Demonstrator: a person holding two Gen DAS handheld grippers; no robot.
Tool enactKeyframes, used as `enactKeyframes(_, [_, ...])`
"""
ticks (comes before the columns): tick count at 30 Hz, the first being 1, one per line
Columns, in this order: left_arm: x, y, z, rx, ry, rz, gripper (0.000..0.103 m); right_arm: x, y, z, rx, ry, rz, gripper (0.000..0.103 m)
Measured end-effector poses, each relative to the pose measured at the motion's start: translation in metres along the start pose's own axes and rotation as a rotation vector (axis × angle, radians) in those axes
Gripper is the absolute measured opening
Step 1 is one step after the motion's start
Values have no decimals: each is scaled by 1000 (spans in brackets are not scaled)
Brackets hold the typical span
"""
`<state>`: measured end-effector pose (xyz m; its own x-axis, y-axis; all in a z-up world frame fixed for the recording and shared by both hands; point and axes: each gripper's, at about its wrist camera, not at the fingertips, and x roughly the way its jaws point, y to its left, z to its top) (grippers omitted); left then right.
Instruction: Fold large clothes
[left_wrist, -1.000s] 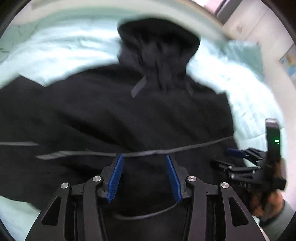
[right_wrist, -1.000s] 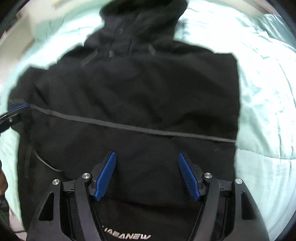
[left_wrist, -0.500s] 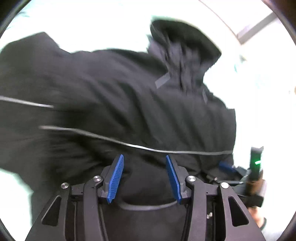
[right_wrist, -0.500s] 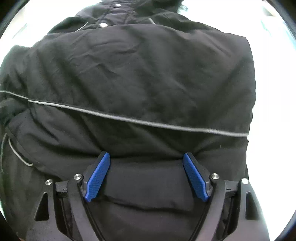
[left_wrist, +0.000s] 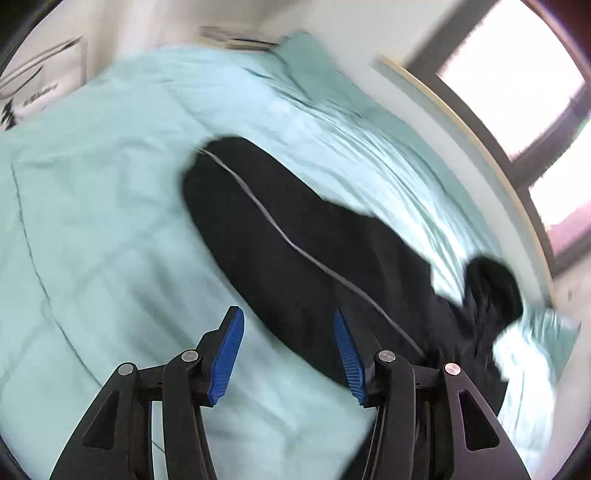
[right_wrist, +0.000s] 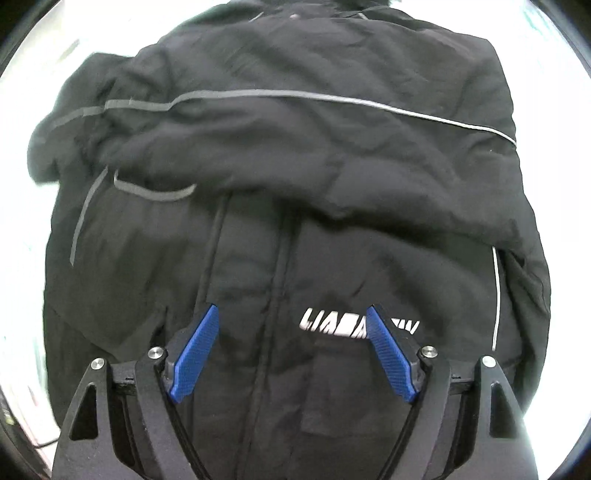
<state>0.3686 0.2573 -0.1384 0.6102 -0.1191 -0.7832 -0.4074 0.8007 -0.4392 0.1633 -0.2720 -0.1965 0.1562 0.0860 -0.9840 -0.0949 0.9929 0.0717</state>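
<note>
Black padded jacket on pale green quilt: one sleeve crossed over, folds remain; left gripper and right gripper gape wide, empty.

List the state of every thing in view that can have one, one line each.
Black jacket: lying on the bed, partly folded, a sleeve laid across its front.
Jacket hood: bunched at the far end.
Bed cover: spread out, lightly wrinkled.
Left gripper: open, holding nothing, over the jacket's edge.
Right gripper: open, holding nothing, over the jacket's front.
</note>
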Motion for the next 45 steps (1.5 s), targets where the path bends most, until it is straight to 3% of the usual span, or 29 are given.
enactKeyframes(7, [42, 71, 68, -147, 29, -106, 55, 8, 57, -1, -74, 32, 7, 83])
enactKeyframes(11, [88, 91, 90, -217, 45, -51, 55, 15, 92, 14, -155, 61, -1, 83])
enactKeyframes(15, [129, 104, 96, -285, 70, -78, 55, 36, 106, 46, -215, 100, -4, 83])
enactKeyframes(20, [156, 105, 100, -312, 45, -110, 56, 54, 106, 55, -201, 123, 35, 84])
enactKeyframes(21, [155, 102, 100, -305, 27, -105, 55, 53, 97, 67, -199, 126, 40, 85])
enactKeyframes(23, [146, 92, 99, -270, -12, -101, 21, 55, 95, 71, -201, 124, 47, 87])
enactKeyframes(26, [108, 67, 95, -226, -112, -54, 18, 53, 95, 66, -212, 112, 41, 88])
enactKeyframes(28, [71, 57, 85, -242, -208, 80, 18, 47, 91, 64, -213, 86, 36, 88])
enactKeyframes(29, [65, 58, 82, -254, -218, 107, 18, 35, 94, 68, -208, 57, 33, 88])
enactKeyframes(31, [70, 61, 74, -262, -194, 220, 18, 20, 93, 79, -194, -9, 36, 88])
enactKeyframes(33, [101, 65, 65, -235, -90, 341, 17, 13, 95, 93, -180, -60, 44, 88])
enactKeyframes(34, [109, 66, 62, -228, -68, 362, 17, 9, 97, 103, -174, -98, 37, 88])
enactKeyframes(40, [86, 49, 61, -188, -129, 326, 17, 0, 108, 165, -97, -229, 70, 86])
enactKeyframes(43, [63, 40, 59, -145, -154, 288, 17, 43, 117, 179, -95, -181, 92, 82])
enactKeyframes(45, [39, 20, 54, -78, -194, 232, 17, 77, 129, 184, -138, -134, 5, 85])
